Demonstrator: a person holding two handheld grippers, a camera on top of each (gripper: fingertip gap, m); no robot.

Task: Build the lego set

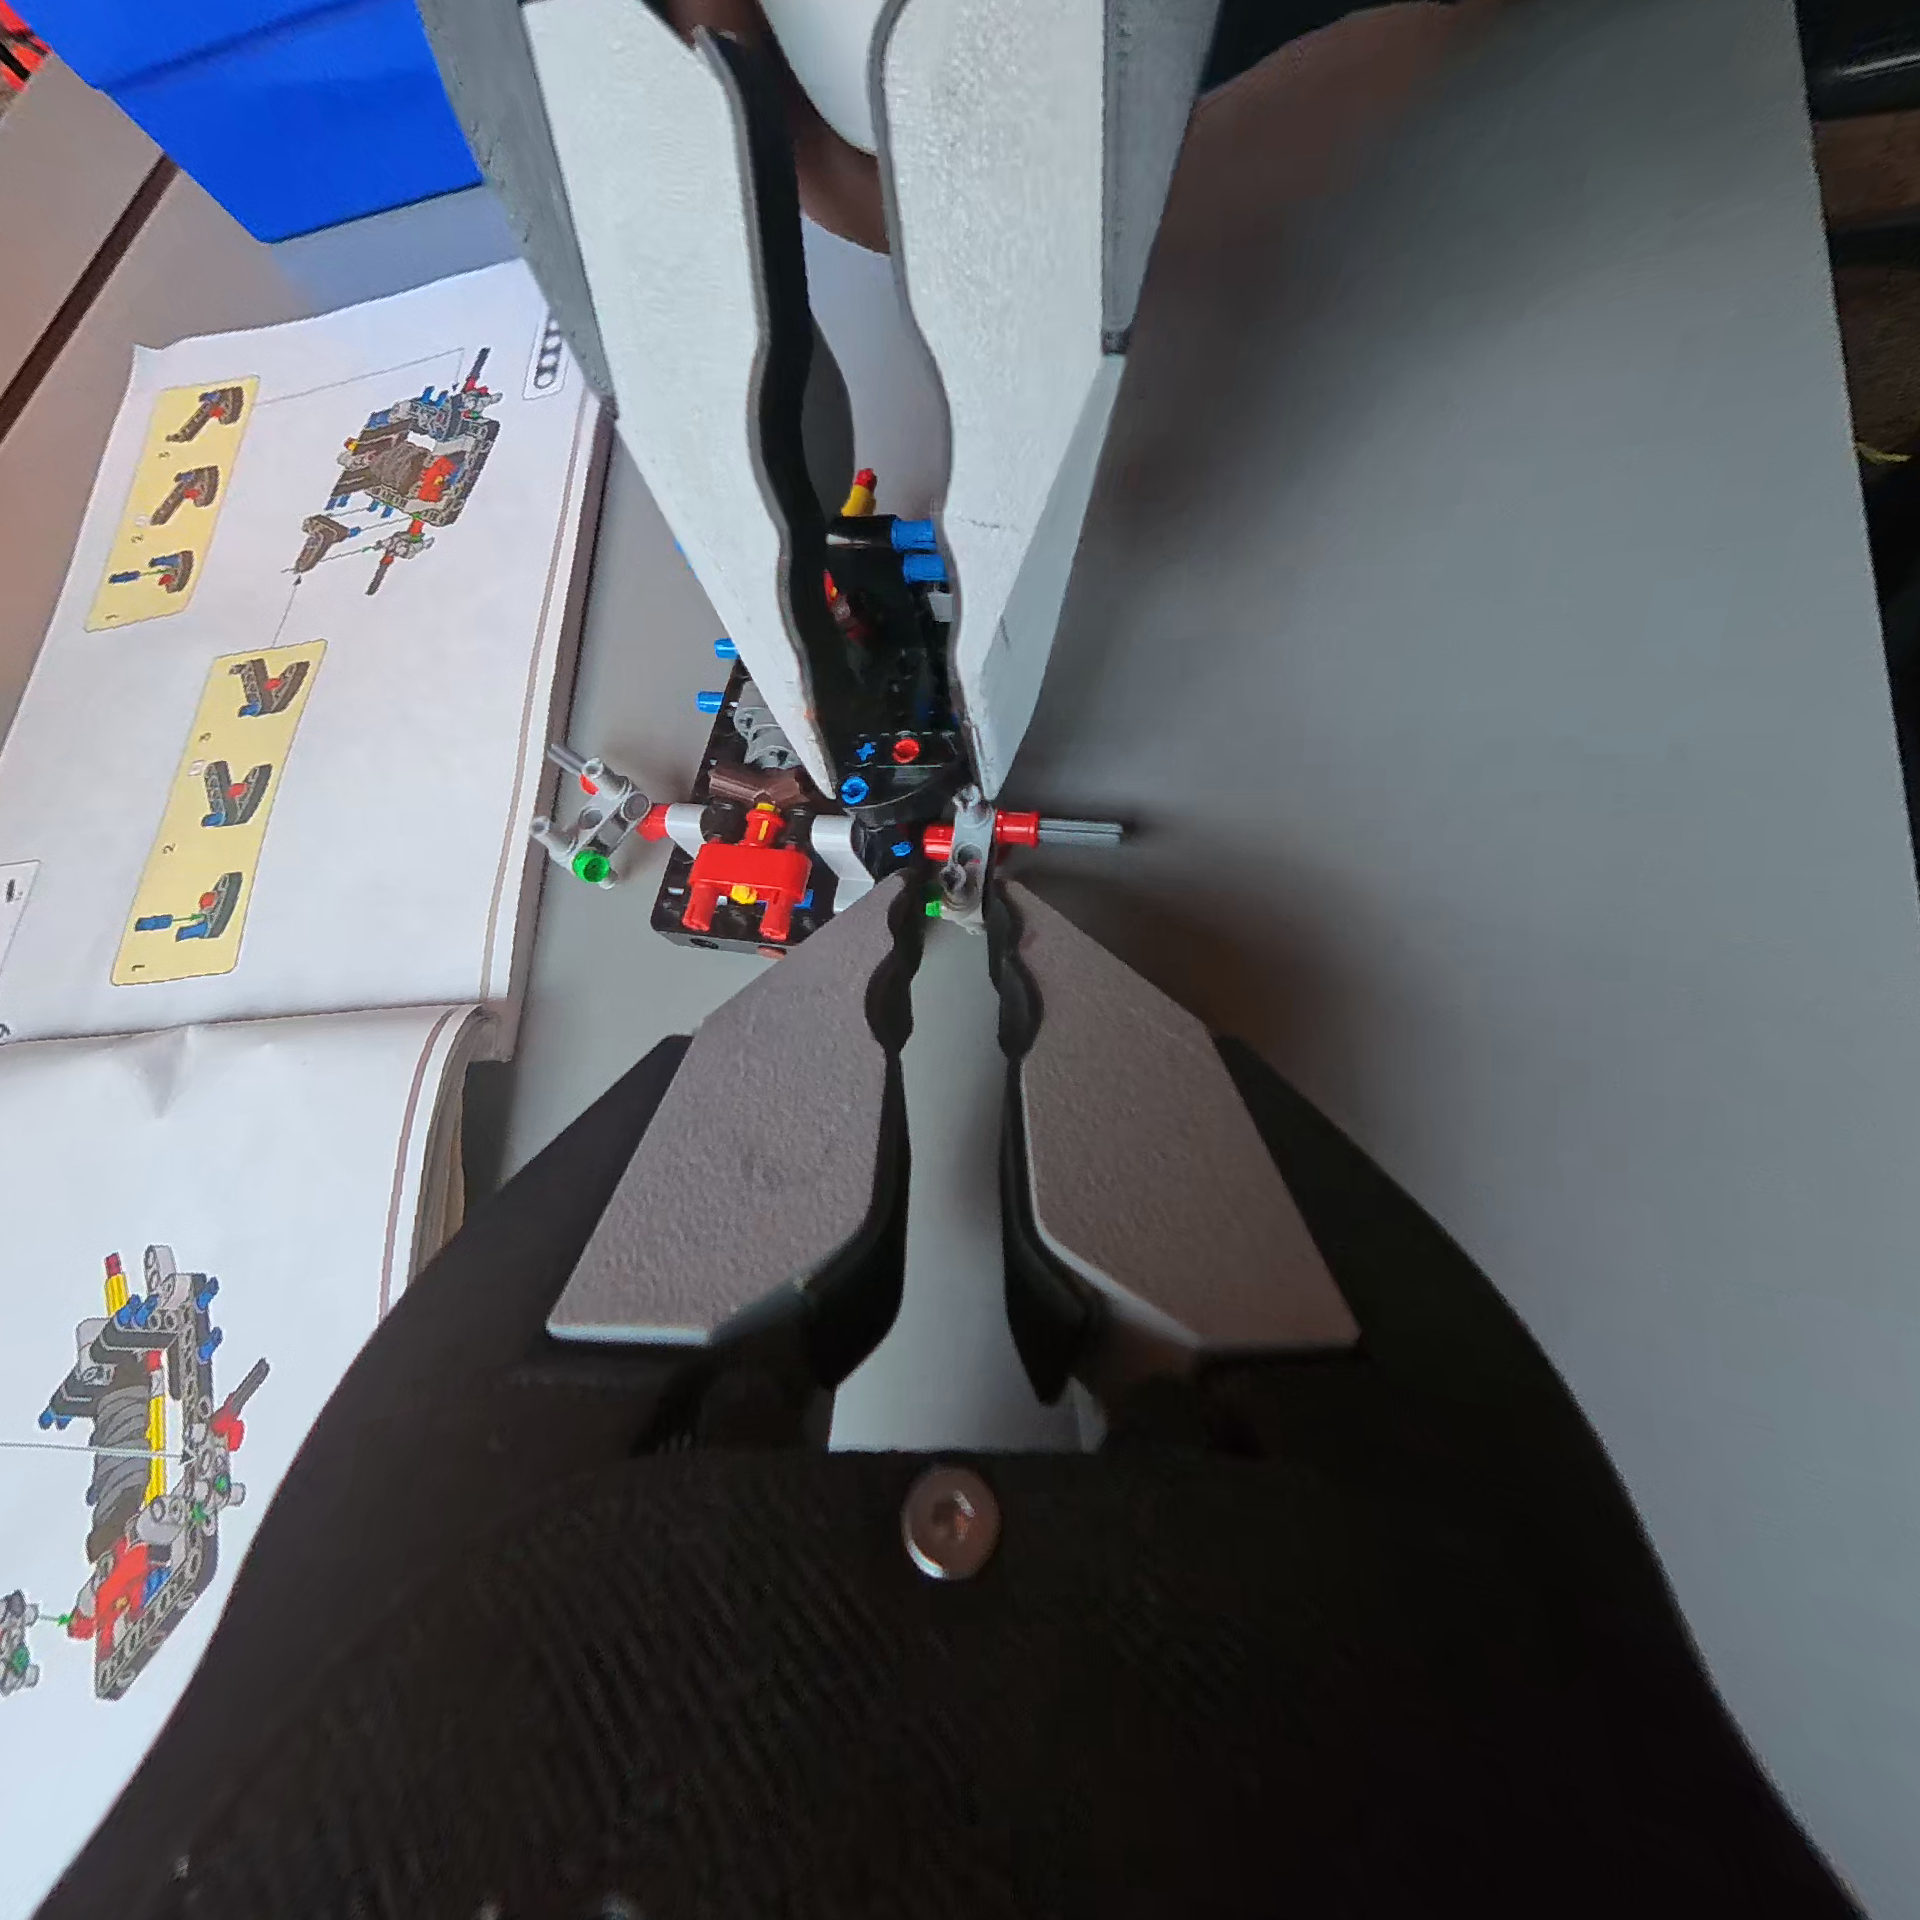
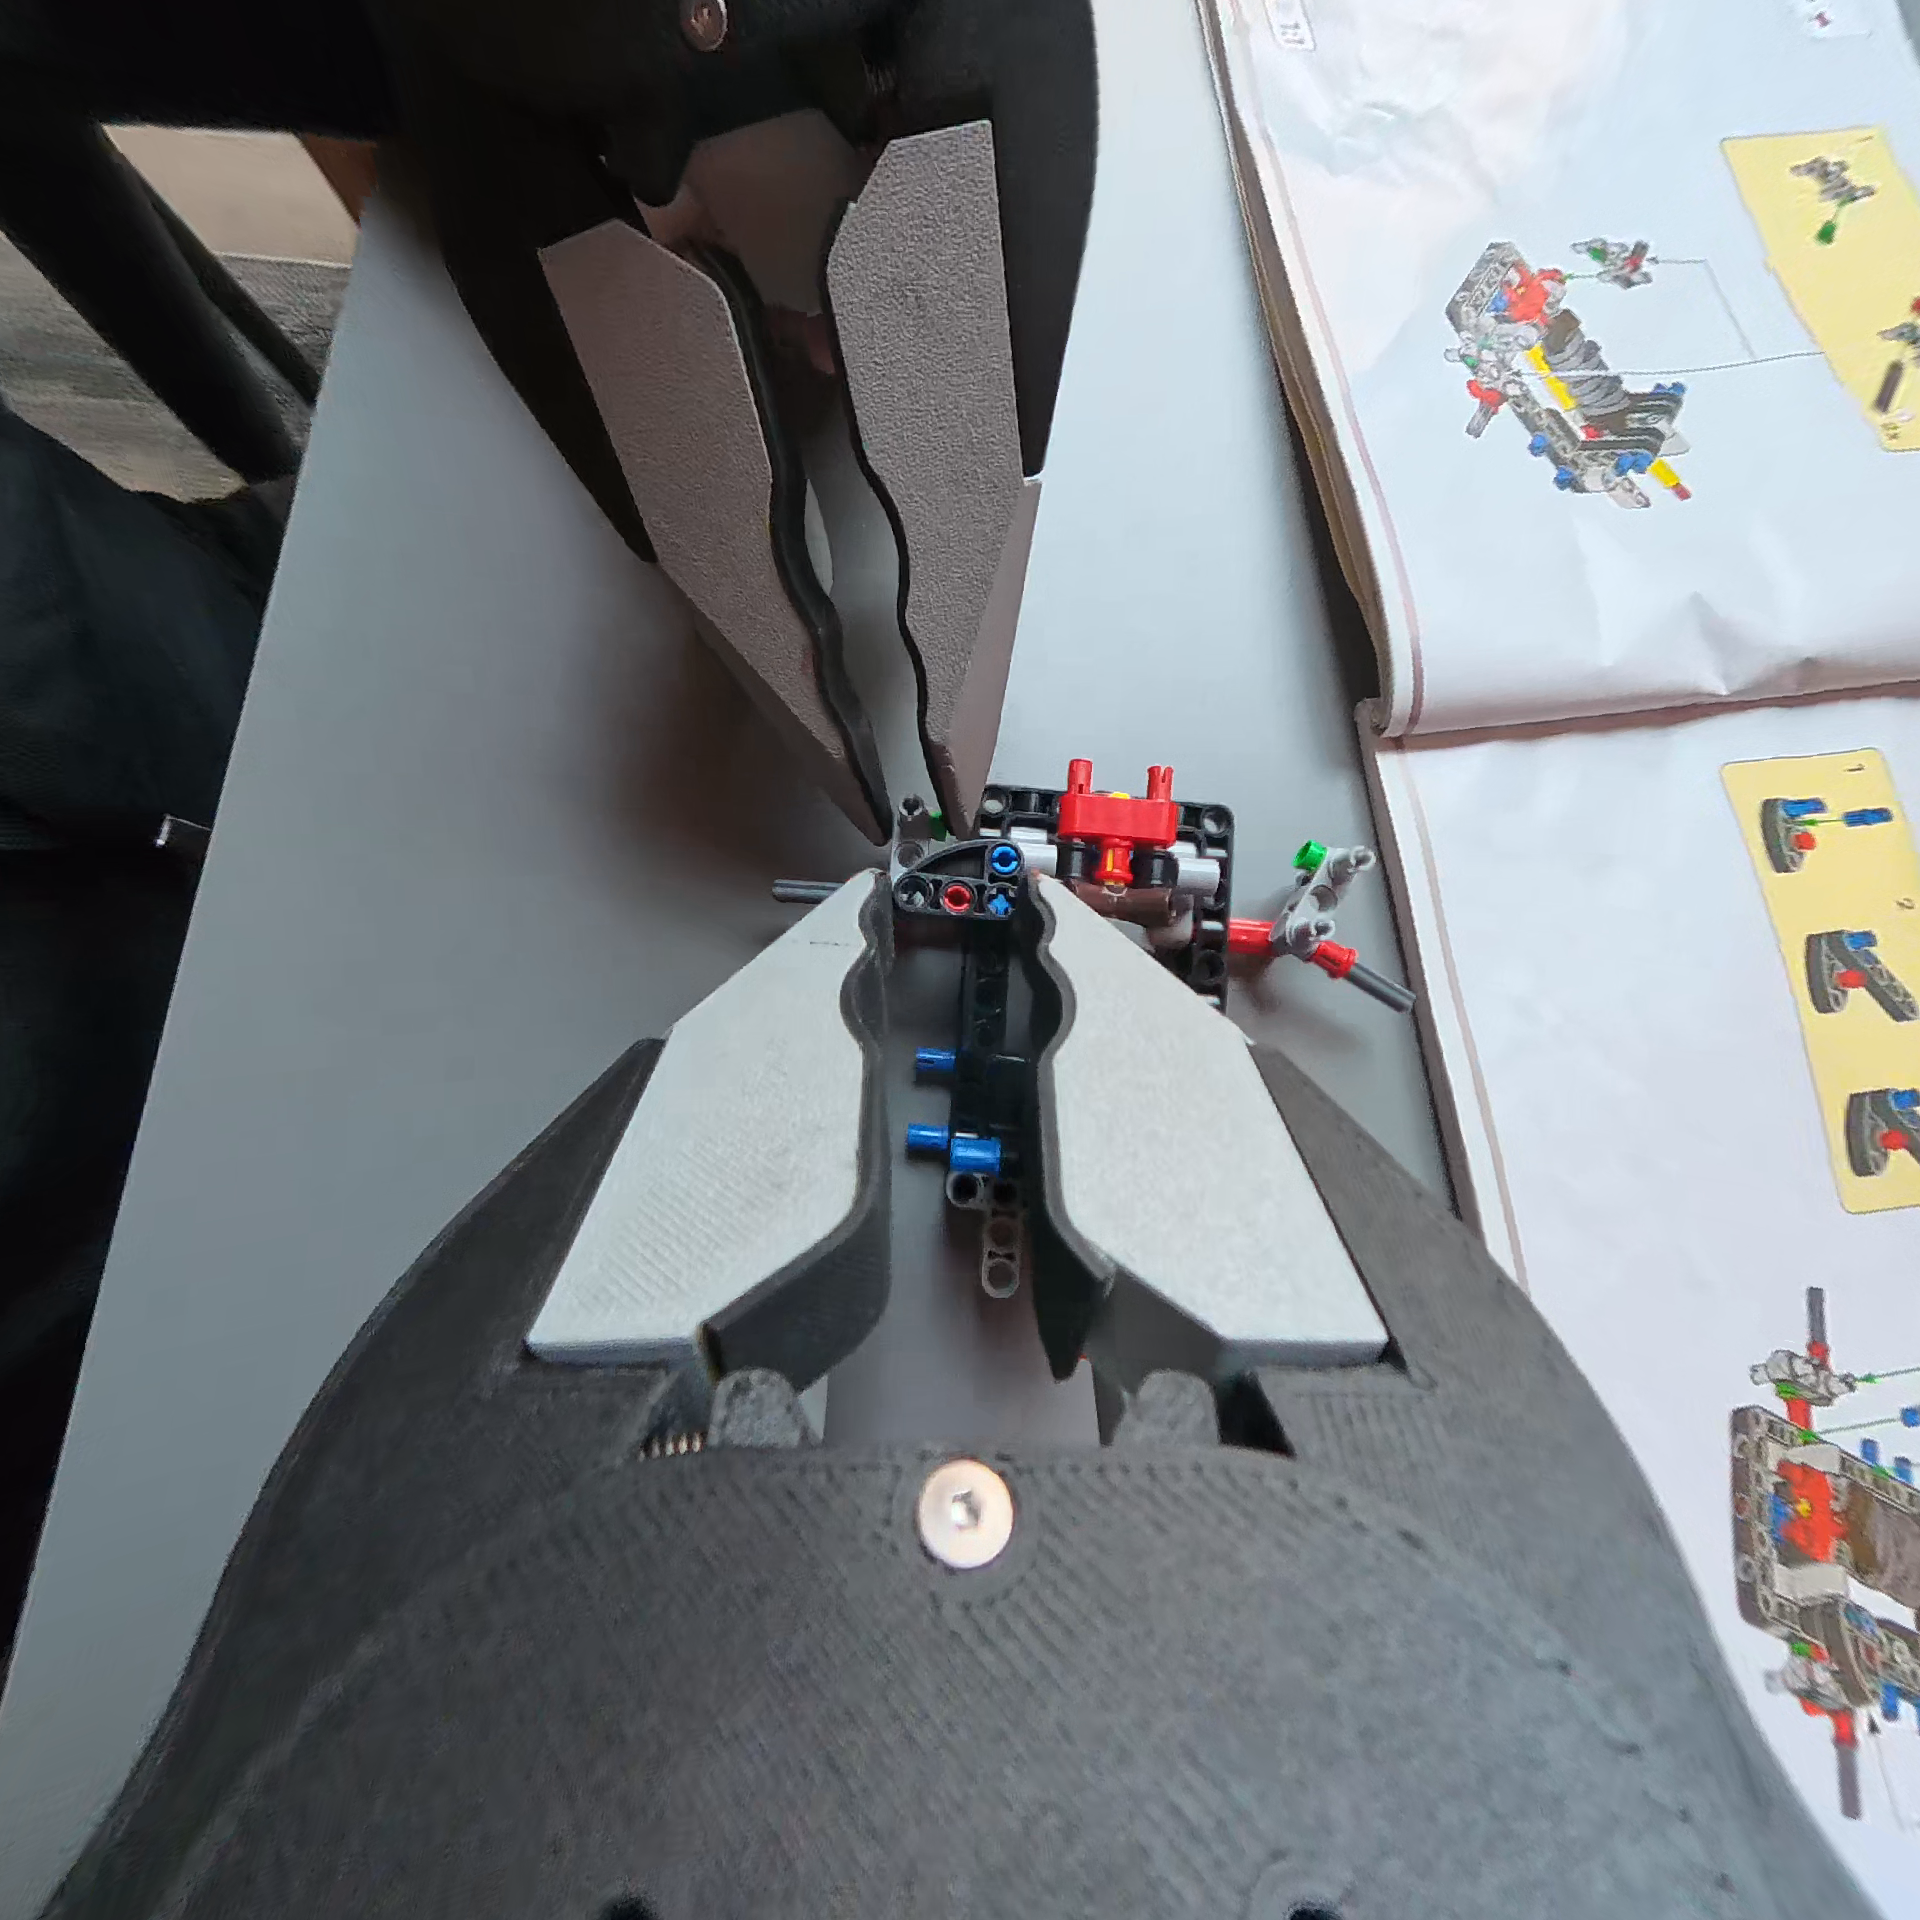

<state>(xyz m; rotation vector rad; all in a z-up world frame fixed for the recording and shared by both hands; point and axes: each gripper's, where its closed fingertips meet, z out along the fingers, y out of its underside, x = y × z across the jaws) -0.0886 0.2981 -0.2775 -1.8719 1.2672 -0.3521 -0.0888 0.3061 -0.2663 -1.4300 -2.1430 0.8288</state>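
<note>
The right hand-held gripper (image 2: 961, 899) clamps the black lego assembly (image 2: 987, 1039), hiding its sides, long axis along its fingers; the left hand-held gripper (image 1: 951, 894) pinches its grey connector (image 1: 968, 847)

My left gripper (image 1: 951, 894) points forward and down, its 2 grey fingers (image 1: 769, 1122) drawn close together, with only a narrow gap at the tips. They pinch a small grey connector (image 1: 968, 862). My right gripper (image 2: 961, 899) comes in from the opposite side, tip to tip with the left. Its 2 pale fingers (image 2: 1153, 1132) stand a little wider and clamp the long black part of the lego model (image 2: 992, 1049) between their wavy black pads. Both grippers tilt toward each other and almost meet.
</note>
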